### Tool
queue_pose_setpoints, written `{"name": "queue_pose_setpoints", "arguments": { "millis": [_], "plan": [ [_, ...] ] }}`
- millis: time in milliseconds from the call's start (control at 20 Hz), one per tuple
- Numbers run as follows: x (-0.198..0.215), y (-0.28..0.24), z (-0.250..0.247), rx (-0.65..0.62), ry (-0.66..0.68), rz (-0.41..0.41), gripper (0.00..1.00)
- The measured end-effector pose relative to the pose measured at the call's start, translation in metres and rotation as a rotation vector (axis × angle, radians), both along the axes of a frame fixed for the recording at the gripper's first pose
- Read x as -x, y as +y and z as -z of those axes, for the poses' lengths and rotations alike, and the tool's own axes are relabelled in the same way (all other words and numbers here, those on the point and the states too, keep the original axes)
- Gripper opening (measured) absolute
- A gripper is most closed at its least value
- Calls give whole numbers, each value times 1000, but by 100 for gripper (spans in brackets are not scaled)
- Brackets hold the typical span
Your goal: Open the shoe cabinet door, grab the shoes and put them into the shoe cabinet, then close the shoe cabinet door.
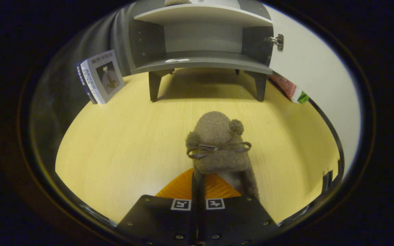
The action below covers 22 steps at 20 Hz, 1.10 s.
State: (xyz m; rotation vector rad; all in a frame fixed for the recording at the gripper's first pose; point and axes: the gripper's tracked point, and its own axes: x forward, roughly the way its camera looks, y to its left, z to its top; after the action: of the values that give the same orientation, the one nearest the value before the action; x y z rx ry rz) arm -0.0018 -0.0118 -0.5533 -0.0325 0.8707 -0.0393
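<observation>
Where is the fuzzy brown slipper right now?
In the gripper view, the fuzzy brown slipper with pom-poms is clamped between the closed gripper fingers, over the yellow wooden floor, facing the open grey shoe cabinet.

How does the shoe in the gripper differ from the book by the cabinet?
The shoe is brown and fuzzy, with pom-poms and a bow; the book is flat, grey-white, printed. The shoe is held in the gripper, fingers closed on its rim; the book leans upright beside the cabinet. Both are outside the cabinet.

Bare floor up to open cabinet; books aside.
</observation>
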Motion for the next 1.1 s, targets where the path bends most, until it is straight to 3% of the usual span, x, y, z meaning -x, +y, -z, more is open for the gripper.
{"name": "queue_pose_setpoints", "arguments": {
  "millis": [350,550,800,1100],
  "plan": [
    [-1,1,-3,28,-20,-38,0],
    [-10,8,-34,-24,-120,-51,0],
    [-27,13,-101,-19,-213,-51,0],
    [-48,25,-230,1,-373,32,0]
  ]
}}
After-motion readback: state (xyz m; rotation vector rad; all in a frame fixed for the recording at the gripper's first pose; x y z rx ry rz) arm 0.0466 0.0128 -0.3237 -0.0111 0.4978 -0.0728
